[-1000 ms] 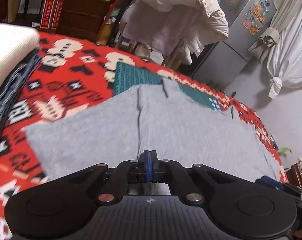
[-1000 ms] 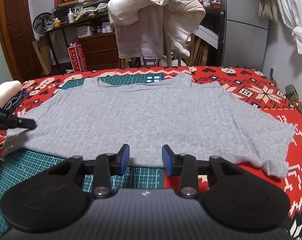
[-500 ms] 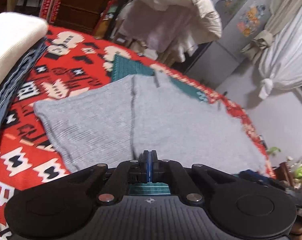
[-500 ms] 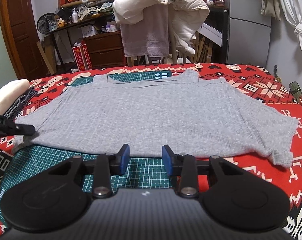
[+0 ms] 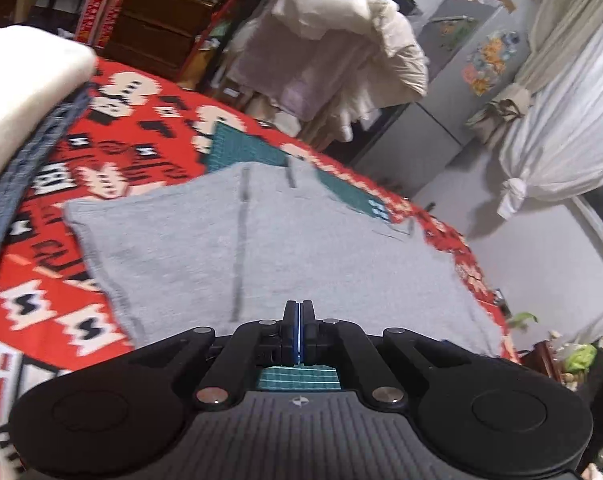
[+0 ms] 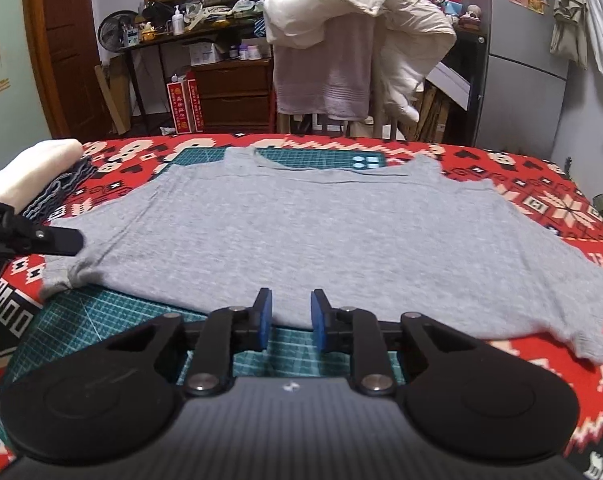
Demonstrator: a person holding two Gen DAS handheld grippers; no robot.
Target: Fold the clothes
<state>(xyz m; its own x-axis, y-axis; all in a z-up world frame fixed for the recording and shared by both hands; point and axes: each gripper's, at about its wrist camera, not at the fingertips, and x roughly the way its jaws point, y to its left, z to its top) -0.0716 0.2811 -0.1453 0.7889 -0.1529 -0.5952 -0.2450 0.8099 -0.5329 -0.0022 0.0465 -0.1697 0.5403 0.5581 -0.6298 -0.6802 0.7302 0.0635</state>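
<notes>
A grey knit shirt (image 6: 321, 232) lies flat, neckline at the far side, on a green cutting mat (image 6: 101, 320) over a red patterned cloth (image 6: 541, 200). My right gripper (image 6: 291, 318) is open at the middle of the near hem, and its blue pads (image 6: 264, 316) hold nothing. The left gripper (image 6: 71, 240) hovers just above the shirt's left sleeve, whose end is bunched. In the left wrist view the left gripper (image 5: 299, 320) is shut, pads pressed together with no cloth between them, and the shirt (image 5: 301, 248) spreads out ahead of it.
A folded stack of cream and blue-grey clothes (image 6: 33, 168) sits at the table's left edge, close to the left gripper, and also shows in the left wrist view (image 5: 21, 92). Behind the table stands a chair draped with a towel and duvet (image 6: 341, 40). A grey fridge (image 6: 521, 60) stands at the right.
The left gripper has drawn back off the shirt toward its left sleeve, staying shut. More green mat now shows in front of the near hem. The right gripper stays open.
</notes>
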